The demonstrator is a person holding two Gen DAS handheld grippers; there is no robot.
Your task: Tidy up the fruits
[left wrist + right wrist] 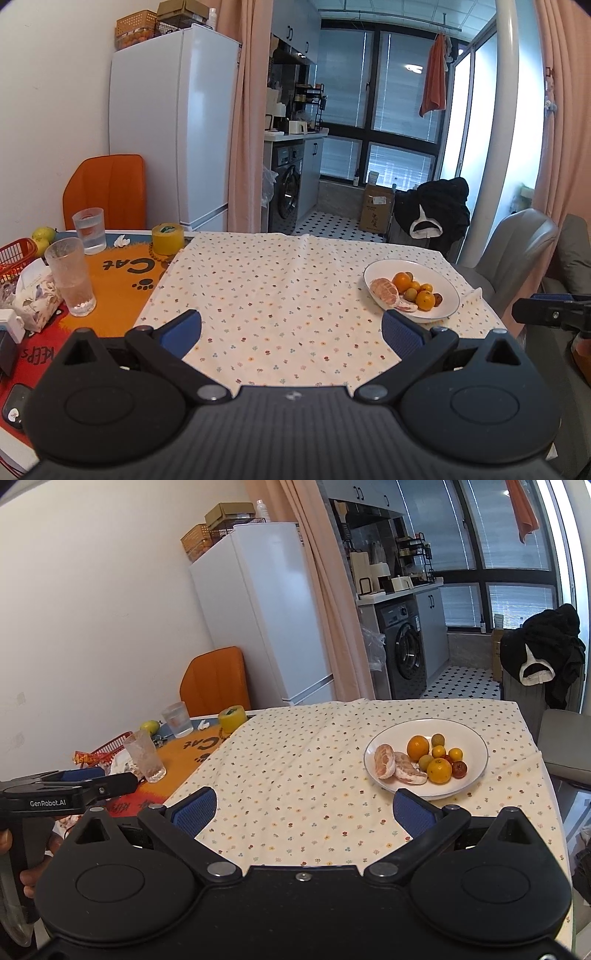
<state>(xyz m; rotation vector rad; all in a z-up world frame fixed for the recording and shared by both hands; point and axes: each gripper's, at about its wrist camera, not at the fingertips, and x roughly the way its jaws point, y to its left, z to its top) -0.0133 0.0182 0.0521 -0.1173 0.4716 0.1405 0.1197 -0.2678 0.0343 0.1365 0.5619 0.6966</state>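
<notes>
Both grippers hang low over the near edge of the tabletop, and each has its jaws wide apart with nothing between them. On the left gripper (291,332) and on the right gripper (303,812) the pads are blue and ribbed, fixed on black plastic arms with round metal rivets.

Under them lies a cream tablecloth (295,768) with small printed flowers, a little wrinkled. Nothing stands between the right gripper and the white plate (476,738), which is round and shallow with a thin dark rim and sits on the cloth toward the right side of the tabletop. On the plate are two peeled citrus pieces (397,768) with pale skin, side by side and touching, two smooth oranges (418,747), some small yellow and green round fruits and one small dark red fruit (460,768).

To the left the cloth ends and an orange mat (110,280) with a paw print shows. There stand two clear textured glasses (70,277), a yellow tape roll (168,238), a red basket (16,251) and a green fruit (43,233) behind it.

Farther back are an orange chair back (105,192), a white fridge (173,129), a pink curtain and a washing machine (290,184).
</notes>
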